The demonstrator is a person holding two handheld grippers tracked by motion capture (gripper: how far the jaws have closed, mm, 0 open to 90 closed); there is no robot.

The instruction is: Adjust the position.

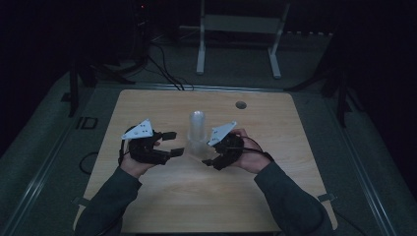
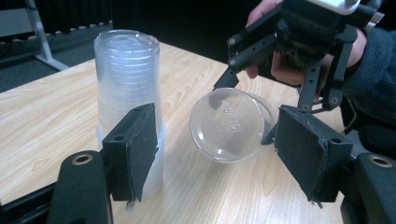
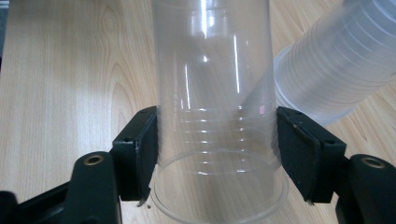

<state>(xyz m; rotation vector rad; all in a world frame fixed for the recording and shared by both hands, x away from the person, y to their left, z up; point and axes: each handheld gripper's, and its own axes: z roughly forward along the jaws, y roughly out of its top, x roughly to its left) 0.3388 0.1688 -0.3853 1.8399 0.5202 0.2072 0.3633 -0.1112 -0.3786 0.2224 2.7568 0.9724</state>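
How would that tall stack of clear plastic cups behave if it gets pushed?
The stack of cups stands tall on a narrow footprint, so a nudge near the top would probably tip it. It looks thin, clear plastic, likely light, so it may slide on the smooth wooden table. Squeezed hard, the walls might flex.

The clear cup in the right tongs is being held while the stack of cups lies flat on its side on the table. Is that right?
Not quite. The right tongs do hold the single clear cup, but the stack of cups stands upright on the table, mouths down. The left gripper view shows it standing beside that gripper's near pad.
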